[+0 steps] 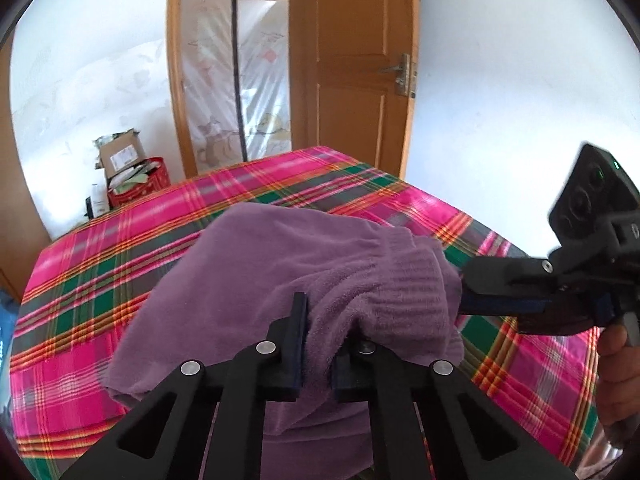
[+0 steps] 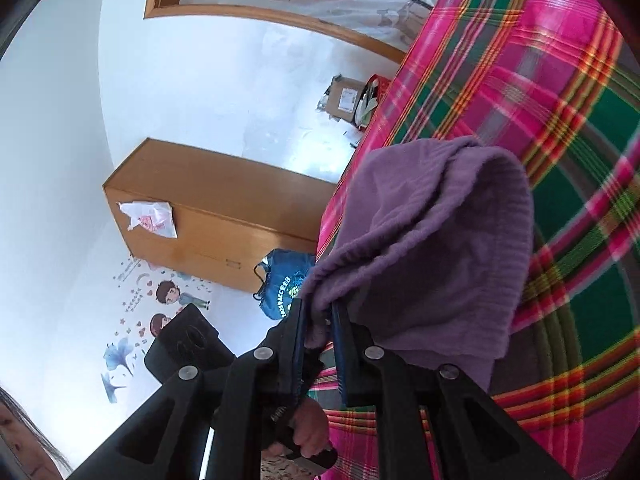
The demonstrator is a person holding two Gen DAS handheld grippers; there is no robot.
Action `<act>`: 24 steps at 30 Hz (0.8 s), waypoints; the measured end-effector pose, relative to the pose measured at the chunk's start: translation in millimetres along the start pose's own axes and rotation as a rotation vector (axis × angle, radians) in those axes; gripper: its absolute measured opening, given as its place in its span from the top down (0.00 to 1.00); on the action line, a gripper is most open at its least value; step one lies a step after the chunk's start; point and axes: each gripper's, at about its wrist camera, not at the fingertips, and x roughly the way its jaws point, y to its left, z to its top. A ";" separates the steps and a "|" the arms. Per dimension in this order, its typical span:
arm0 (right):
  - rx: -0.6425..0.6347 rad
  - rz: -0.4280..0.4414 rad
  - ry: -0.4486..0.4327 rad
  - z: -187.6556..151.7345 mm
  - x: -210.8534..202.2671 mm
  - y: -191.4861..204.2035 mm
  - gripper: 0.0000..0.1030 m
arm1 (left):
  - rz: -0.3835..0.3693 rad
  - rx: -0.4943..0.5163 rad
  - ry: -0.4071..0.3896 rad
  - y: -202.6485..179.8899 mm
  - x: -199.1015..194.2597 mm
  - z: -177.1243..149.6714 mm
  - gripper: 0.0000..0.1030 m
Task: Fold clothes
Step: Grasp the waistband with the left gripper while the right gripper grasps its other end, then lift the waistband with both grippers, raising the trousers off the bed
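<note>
Purple garment bunched on plaid bedspread, long axis running between both tools, left gripper clamped on its near fold, right gripper pinching its ribbed hem

Clamped between the pads of the matt black plastic left gripper is a purple fleecy cloth garment, soft and napped, with a ribbed knit cuff just right of the claw. Bright smooth metal rivets dot the claw's links. Beneath the garment lies a pink, green and orange plaid woven bedcover with a slight sheen. Beyond stands a glossy varnished wooden door.

The matt black plastic right gripper pinches the same cloth.
</note>
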 end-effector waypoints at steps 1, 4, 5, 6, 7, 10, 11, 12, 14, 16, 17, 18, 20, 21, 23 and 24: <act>0.000 -0.015 -0.011 0.1 -3.7 -1.8 0.86 | 0.007 -0.013 -0.006 3.6 -1.3 1.1 0.92; 0.001 -0.063 -0.043 0.6 -14.7 -6.9 0.85 | 0.010 -0.061 -0.023 16.7 -6.0 4.4 0.92; -0.001 -0.085 -0.054 0.0 -19.1 -8.7 0.83 | 0.012 -0.082 -0.029 21.2 -8.9 5.0 0.92; -0.005 -0.111 -0.065 -0.8 -23.1 -10.2 0.79 | 0.016 -0.100 -0.033 26.0 -10.7 7.0 0.92; -0.016 -0.155 -0.069 -2.6 -25.7 -11.3 0.76 | 0.021 -0.119 -0.037 30.8 -12.7 8.2 0.92; -0.052 -0.289 -0.069 -8.1 -29.5 -14.4 0.62 | 0.036 -0.170 -0.052 43.7 -18.0 11.3 0.92; -0.066 -0.325 -0.062 -10.7 -28.3 -15.7 0.62 | 0.040 -0.183 -0.057 47.1 -19.9 11.5 0.92; -0.076 -0.346 -0.055 -12.9 -26.5 -17.1 0.61 | 0.040 -0.195 -0.061 49.5 -22.8 10.9 0.92; -0.098 -0.387 -0.034 -16.3 -21.6 -19.3 0.57 | 0.045 -0.212 -0.071 54.3 -28.0 11.6 0.92; -0.115 -0.421 -0.027 -17.9 -15.3 -20.5 0.56 | 0.055 -0.215 -0.082 58.0 -33.6 12.2 0.92; -0.127 -0.429 -0.018 -17.4 -10.2 -19.5 0.56 | 0.058 -0.216 -0.089 58.4 -36.8 12.0 0.92; -0.148 -0.435 -0.007 -17.3 -5.4 -18.0 0.56 | 0.061 -0.217 -0.095 58.8 -40.0 11.9 0.92; -0.181 -0.464 0.008 -16.7 3.6 -14.9 0.56 | 0.067 -0.219 -0.108 59.9 -46.3 11.6 0.92; -0.196 -0.471 0.011 -16.7 8.0 -12.5 0.57 | 0.070 -0.222 -0.114 61.5 -49.3 11.8 0.92; -0.214 -0.490 0.014 -17.0 13.8 -9.9 0.59 | 0.077 -0.229 -0.123 64.8 -54.8 11.9 0.92; -0.220 -0.501 0.014 -17.1 15.5 -9.1 0.67 | 0.081 -0.233 -0.126 67.2 -56.3 11.6 0.92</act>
